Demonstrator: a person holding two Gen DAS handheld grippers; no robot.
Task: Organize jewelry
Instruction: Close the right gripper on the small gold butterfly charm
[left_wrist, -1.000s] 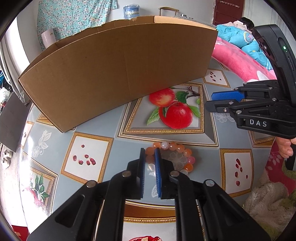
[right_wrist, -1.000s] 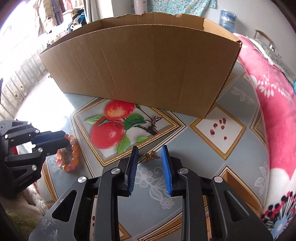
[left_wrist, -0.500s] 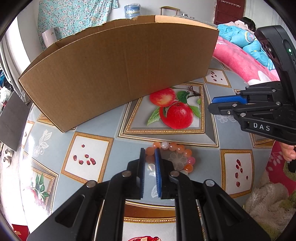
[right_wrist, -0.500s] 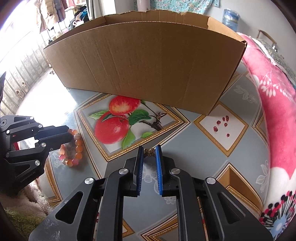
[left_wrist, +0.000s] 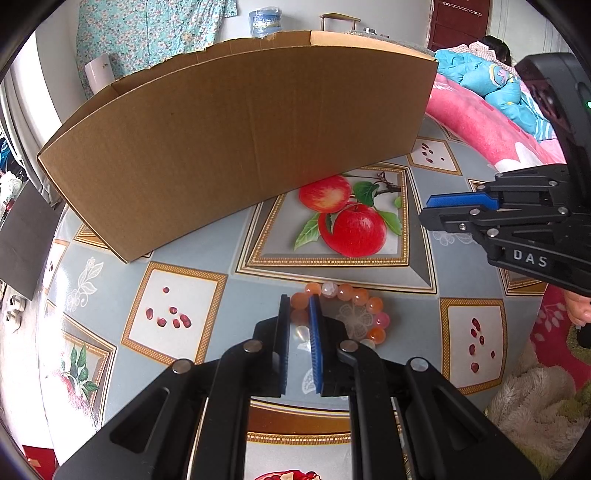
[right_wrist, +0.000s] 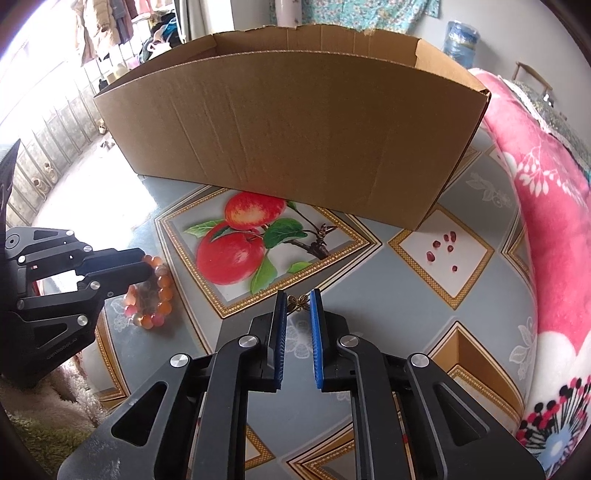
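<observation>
My left tongs (left_wrist: 298, 301) were pinching one side of the bead bracelet (left_wrist: 364, 297), which lay on the counter (left_wrist: 229, 254) with most of its ring to their right. My right tongs (right_wrist: 298, 295) had the small bronze butterfly charm (right_wrist: 298, 302) nipped at their tips. The cardboard box (right_wrist: 295, 129) stood ahead of both.

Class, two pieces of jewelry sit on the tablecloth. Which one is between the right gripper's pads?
The small bronze butterfly charm, pinched at the right gripper tips. The bead bracelet, a ring of orange and pink beads, is at the left gripper instead.
</observation>
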